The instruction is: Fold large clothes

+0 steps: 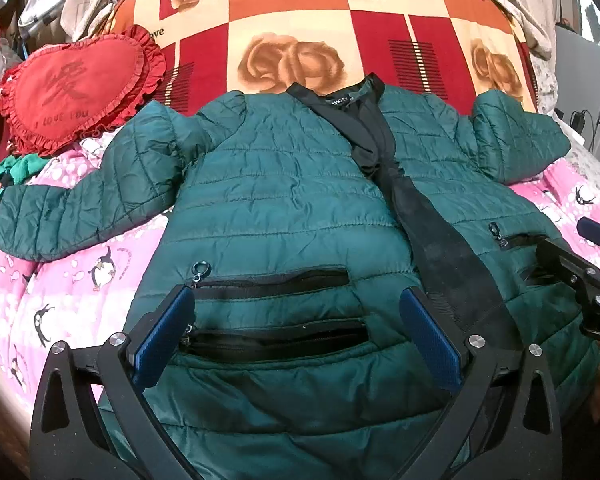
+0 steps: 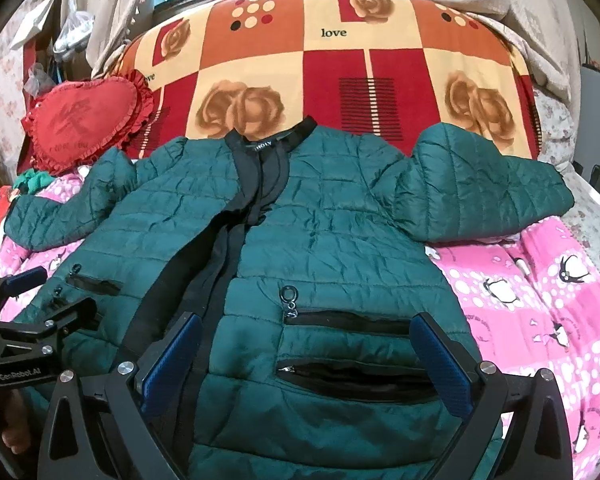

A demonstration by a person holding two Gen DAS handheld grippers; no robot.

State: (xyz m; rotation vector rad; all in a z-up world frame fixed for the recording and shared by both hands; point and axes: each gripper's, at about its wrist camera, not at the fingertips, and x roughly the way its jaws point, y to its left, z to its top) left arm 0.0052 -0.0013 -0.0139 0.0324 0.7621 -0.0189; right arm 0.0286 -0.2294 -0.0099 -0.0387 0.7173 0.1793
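Observation:
A dark green quilted jacket lies front-up and spread flat on the bed, sleeves out to both sides, black zip placket down the middle. It also shows in the right wrist view. My left gripper is open, hovering over the jacket's lower left front by the two zip pockets. My right gripper is open over the lower right front, above two more zip pockets. Neither holds anything. The right gripper shows at the right edge of the left wrist view; the left gripper shows at the left edge of the right wrist view.
A pink penguin-print blanket covers the bed under the jacket. A red, orange and cream rose-patterned quilt lies behind it. A red heart-shaped cushion sits at the back left. Curtains and clutter line the far sides.

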